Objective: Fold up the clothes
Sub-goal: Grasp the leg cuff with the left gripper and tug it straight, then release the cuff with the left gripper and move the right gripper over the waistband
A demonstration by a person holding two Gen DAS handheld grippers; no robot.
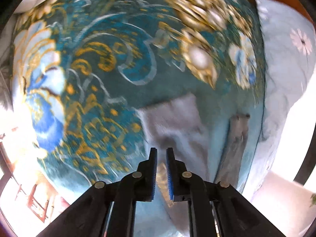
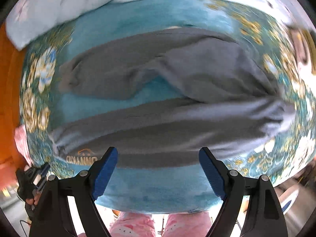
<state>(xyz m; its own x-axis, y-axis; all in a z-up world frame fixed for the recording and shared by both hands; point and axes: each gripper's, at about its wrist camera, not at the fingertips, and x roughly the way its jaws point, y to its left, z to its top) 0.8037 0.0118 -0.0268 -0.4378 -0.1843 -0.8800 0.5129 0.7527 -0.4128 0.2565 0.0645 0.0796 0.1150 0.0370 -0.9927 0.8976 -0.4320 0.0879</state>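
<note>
Left claw (image 1: 161, 154) has its blue pads nearly together with just a thin gap, and nothing looks pinched between them, though that view is badly smeared. Right claw (image 2: 158, 154) is spread wide and holding nothing, hovering just over the near edge of the grey pants (image 2: 177, 106). They lie crosswise on the teal floral blanket (image 2: 122, 19) covering the bed, legs split apart toward the left, with an orange logo near the left end too blurred to read. From the left wrist camera only a hazy grey patch of them (image 1: 177, 122) shows. A pale blue pillow (image 1: 286, 59) lies along the blanket's far edge, cut off by the frame.
</note>
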